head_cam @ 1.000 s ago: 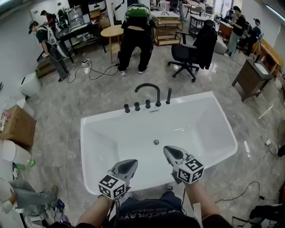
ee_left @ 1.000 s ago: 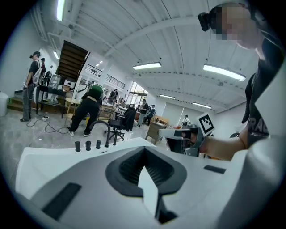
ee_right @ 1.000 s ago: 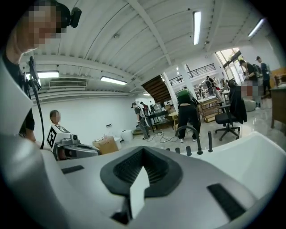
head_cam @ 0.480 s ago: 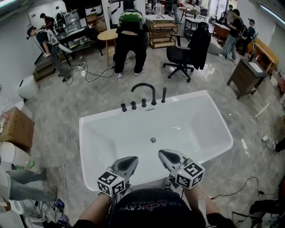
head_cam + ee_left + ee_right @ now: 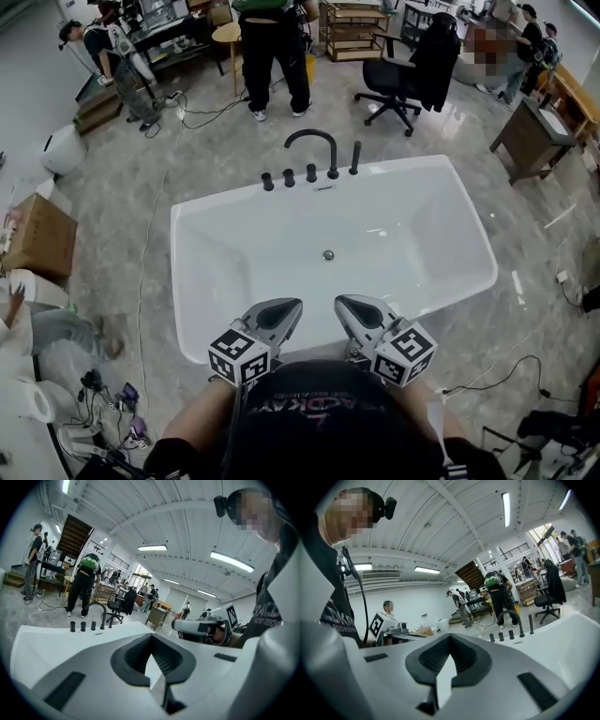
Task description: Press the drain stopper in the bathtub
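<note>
As the view is tilting, the stopper [image 5: 328, 254] is drifting up-frame on the tub [image 5: 175, 281] floor, away from both grippers. The left gripper [image 5: 292, 306] and right gripper [image 5: 340, 303] are hovering by the near rim, jaws pressed together and empty, so the press is still looking a reach away.

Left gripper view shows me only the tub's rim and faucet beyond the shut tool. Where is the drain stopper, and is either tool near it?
Observer: Head view shows the drain stopper mid-floor of the bathtub, nothing touching it.
Operator: And the tools?
Observer: The left tool and right tool both hover above the near rim, short of the stopper.
Operator: Right tool's jaws?
Observer: Its own view shows them together, nothing between.
</note>
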